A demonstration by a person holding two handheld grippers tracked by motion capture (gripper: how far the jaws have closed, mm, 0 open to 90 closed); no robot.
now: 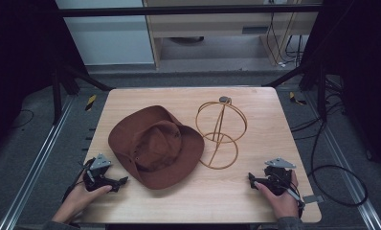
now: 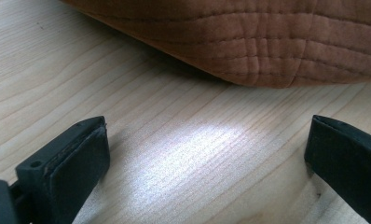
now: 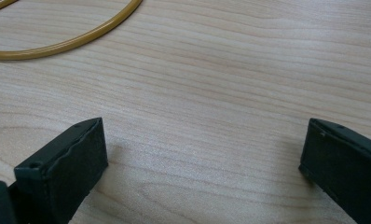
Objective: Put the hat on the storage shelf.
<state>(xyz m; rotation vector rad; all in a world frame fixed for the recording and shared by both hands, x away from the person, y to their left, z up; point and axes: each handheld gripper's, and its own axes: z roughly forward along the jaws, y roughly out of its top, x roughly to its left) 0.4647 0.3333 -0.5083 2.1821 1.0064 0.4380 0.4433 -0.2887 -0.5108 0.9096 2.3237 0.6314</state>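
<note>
Left gripper view: the left gripper (image 2: 207, 154) has its jaws wide apart and empty, with the brown hat (image 2: 249, 42) just ahead of them. The soft brim may fold or slip away if pinched shallowly. The right gripper (image 3: 202, 154) is likewise spread, the wire stand (image 3: 72, 39) ahead-left.

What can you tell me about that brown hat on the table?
The brown hat is a wide-brimmed, soft, suede-like one with a dented crown and rows of stitching along its brim. It lies crown up on the wooden table, left of the gold wire stand. Nothing grips it.
</note>
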